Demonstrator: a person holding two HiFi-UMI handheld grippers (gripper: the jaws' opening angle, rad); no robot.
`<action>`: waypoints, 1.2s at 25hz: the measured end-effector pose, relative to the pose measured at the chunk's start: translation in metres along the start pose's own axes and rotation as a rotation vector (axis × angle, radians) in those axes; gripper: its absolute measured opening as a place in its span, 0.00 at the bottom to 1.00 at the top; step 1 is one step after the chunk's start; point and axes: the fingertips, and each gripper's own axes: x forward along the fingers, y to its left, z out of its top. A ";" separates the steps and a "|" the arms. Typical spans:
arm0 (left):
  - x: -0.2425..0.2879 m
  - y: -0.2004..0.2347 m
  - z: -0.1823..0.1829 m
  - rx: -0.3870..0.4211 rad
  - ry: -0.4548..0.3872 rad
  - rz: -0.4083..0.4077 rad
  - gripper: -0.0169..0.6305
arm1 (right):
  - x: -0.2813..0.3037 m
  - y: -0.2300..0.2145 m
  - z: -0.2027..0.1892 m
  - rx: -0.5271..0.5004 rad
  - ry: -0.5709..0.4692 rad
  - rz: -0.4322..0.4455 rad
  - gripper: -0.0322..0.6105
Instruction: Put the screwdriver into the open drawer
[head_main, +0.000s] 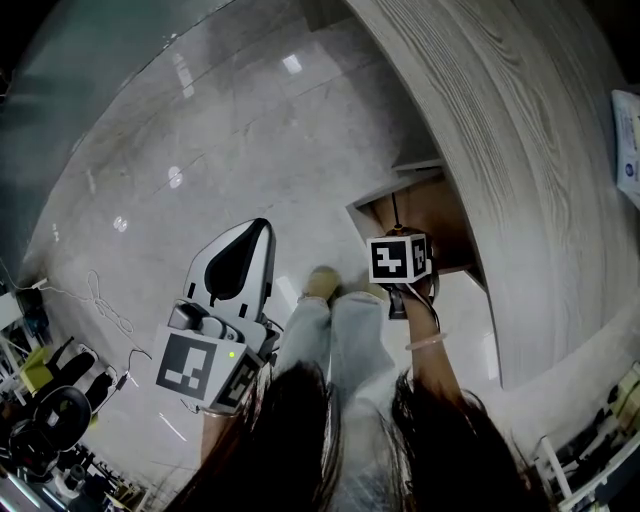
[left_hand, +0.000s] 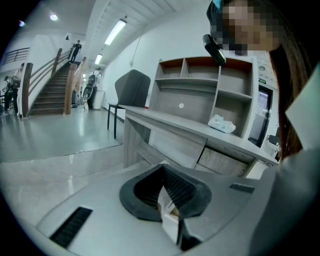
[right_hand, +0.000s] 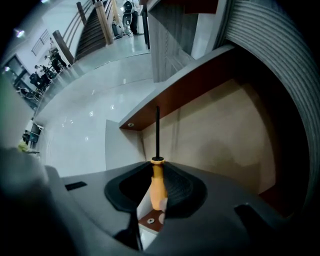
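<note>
While your right gripper (right_hand: 158, 176) clamps the screwdriver (right_hand: 157, 186) by its orange handle, its shaft points into the open drawer (right_hand: 220, 145). Likely light, stiff, slick: grip mid-handle. Your left gripper (left_hand: 169, 194) sits closed, empty.

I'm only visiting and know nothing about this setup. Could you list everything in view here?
screwdriver: one, orange handle, black shaft, pointing into the drawer
drawer: one, brown wood, pulled open below the desk
desk: one, grey wood grain, beside the person
shelf unit: one, grey, on the desk
crumpled item: one, white, on the desk
chair: one, dark, at the desk's far end
staircase: one, brown rails, background
floor: glossy grey
legs: two, pale trousers
right gripper: shut on the screwdriver
left gripper: jaws together, empty
</note>
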 end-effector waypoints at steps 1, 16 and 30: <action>0.001 0.001 -0.001 -0.002 0.001 0.002 0.05 | 0.002 0.001 -0.001 0.000 0.012 0.000 0.19; 0.005 0.005 -0.002 -0.010 0.007 0.010 0.05 | 0.014 0.001 -0.007 0.048 0.078 -0.003 0.19; 0.008 0.004 0.004 -0.019 0.001 0.012 0.05 | 0.003 0.004 -0.007 0.078 0.079 0.023 0.24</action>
